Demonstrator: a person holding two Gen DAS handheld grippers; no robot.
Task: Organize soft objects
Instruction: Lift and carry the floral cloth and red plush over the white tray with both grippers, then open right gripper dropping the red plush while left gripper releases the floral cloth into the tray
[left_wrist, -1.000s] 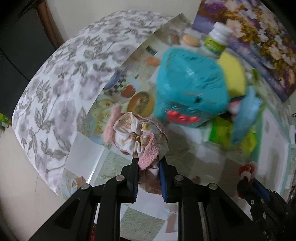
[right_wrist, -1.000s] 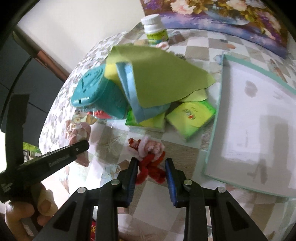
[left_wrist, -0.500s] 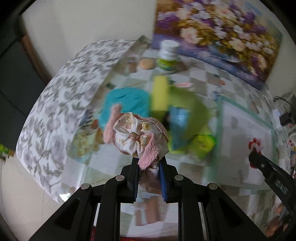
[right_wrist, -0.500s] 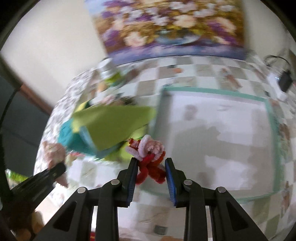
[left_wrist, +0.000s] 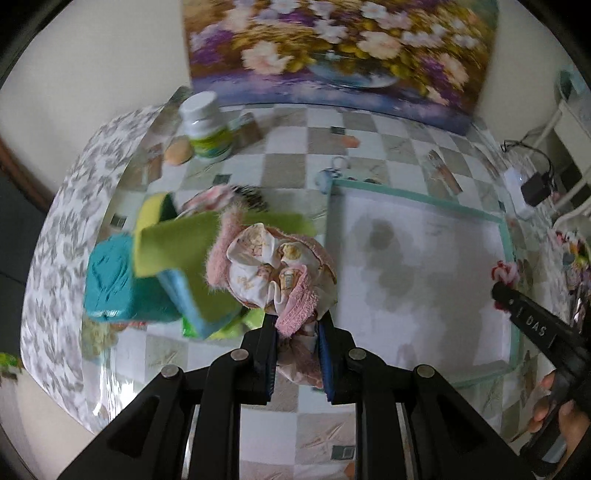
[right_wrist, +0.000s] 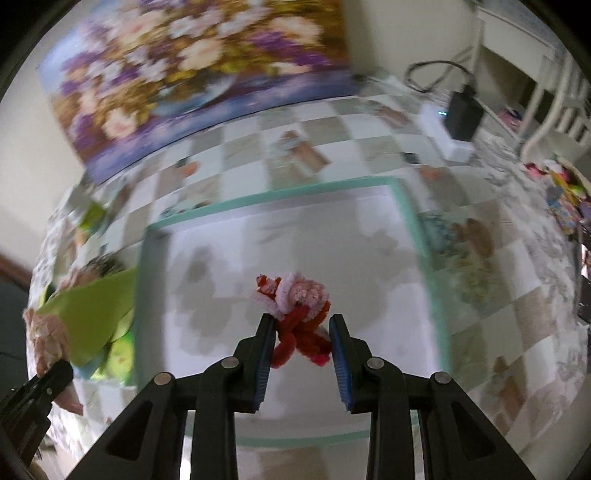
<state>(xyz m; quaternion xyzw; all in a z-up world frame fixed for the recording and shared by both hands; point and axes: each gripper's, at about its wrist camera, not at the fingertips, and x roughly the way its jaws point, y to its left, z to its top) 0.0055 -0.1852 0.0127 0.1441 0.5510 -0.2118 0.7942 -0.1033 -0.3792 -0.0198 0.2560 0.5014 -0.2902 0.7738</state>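
We have swung both loads off the clutter: left gripper (left_wrist: 297, 334) jaws pinch the pink scrunchie (left_wrist: 271, 271), right gripper (right_wrist: 302, 334) jaws pinch the pipe-cleaner flower (right_wrist: 297, 308), now above the white mat (right_wrist: 369, 236) at twelve o'clock, so release comes next.

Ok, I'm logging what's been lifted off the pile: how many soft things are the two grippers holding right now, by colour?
Pink and cream fabric bundle, shut in the left gripper: 1
Red and pink fuzzy twist, shut in the right gripper: 1
Total held: 2
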